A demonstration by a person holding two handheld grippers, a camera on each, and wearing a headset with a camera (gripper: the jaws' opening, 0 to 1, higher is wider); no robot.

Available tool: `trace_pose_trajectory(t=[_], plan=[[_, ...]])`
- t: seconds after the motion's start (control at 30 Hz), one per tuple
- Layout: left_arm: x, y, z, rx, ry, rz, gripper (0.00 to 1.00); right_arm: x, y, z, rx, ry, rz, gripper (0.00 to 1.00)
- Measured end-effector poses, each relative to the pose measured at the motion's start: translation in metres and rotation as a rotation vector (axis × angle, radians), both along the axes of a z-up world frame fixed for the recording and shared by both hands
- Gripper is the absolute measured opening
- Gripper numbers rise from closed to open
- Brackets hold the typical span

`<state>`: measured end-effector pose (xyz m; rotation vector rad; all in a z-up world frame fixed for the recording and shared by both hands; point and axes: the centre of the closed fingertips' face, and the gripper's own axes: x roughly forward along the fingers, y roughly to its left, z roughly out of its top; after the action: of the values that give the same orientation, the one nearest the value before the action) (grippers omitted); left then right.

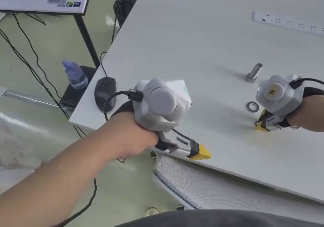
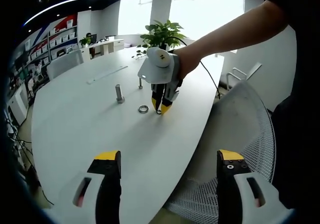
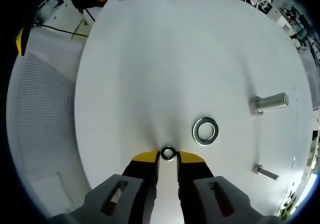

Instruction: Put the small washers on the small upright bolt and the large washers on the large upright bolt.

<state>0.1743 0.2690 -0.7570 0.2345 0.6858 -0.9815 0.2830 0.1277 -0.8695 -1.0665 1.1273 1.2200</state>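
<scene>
At the desk's [image 1: 202,44] near-left edge, the left gripper [image 1: 196,152] hung at the rim over the chair [image 1: 202,186]. Its jaws were wide open and empty. It looked parked, likely to leave the work to the other hand.

Right of it, the large washer [image 1: 252,106] lay flat on the desk near the large bolt [image 1: 254,72], which stood upright. The washer was untouched, probably queued for a later pick.

Farther right, the right gripper [image 1: 262,125] pointed down at the desk with its jaws closed on the small washer [image 3: 168,153] at their very tips. Pinching the rim there probably kept the hole free to drop over the small bolt [image 3: 265,172]. That bolt stood upright beyond the large bolt, well apart from the jaws. Neither bolt carried a washer, so the task looked near its start.

Hard to make out:
- Whether the small washer rested on the desk or was barely off it couldn't be told.
- In the head view the right gripper's body hid the small washer and the grip itself.
- The small bolt was tiny and warped at the fisheye edge, so its thread was unreadable.
- The right forearm was cut off by the frame.
- Whether other washers lay elsewhere couldn't be told.
</scene>
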Motion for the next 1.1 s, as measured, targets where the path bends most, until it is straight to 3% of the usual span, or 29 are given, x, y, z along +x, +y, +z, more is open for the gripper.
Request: trace_pose_trajectory(t=[0.17,0.23,0.4,0.5,0.57,0.9,1.1], plan=[[-0.001,-0.003,-0.002,0.002,0.009,0.0,0.77,0.002,0.0,0.0,-0.008,-0.002,0.08,0.14],[-0.001,-0.005,-0.002,0.002,0.008,-0.002,0.76,0.0,0.0,0.001,-0.016,0.002,0.056,0.14],[0.001,-0.008,-0.002,0.003,0.006,0.008,0.76,0.0,0.0,0.001,-0.023,-0.011,0.074,0.12],[0.003,-0.011,0.001,-0.006,0.009,0.021,0.76,0.001,0.001,0.002,0.039,0.024,0.0,0.12],[0.005,-0.013,0.003,-0.009,0.006,0.029,0.76,0.002,-0.001,0.003,0.051,0.035,-0.014,0.11],[0.011,-0.023,0.0,0.018,0.005,0.067,0.76,-0.002,-0.004,0.003,0.057,0.046,0.037,0.11],[0.019,-0.018,0.003,0.011,-0.002,0.145,0.75,0.005,-0.021,0.007,0.056,0.051,0.043,0.11]])
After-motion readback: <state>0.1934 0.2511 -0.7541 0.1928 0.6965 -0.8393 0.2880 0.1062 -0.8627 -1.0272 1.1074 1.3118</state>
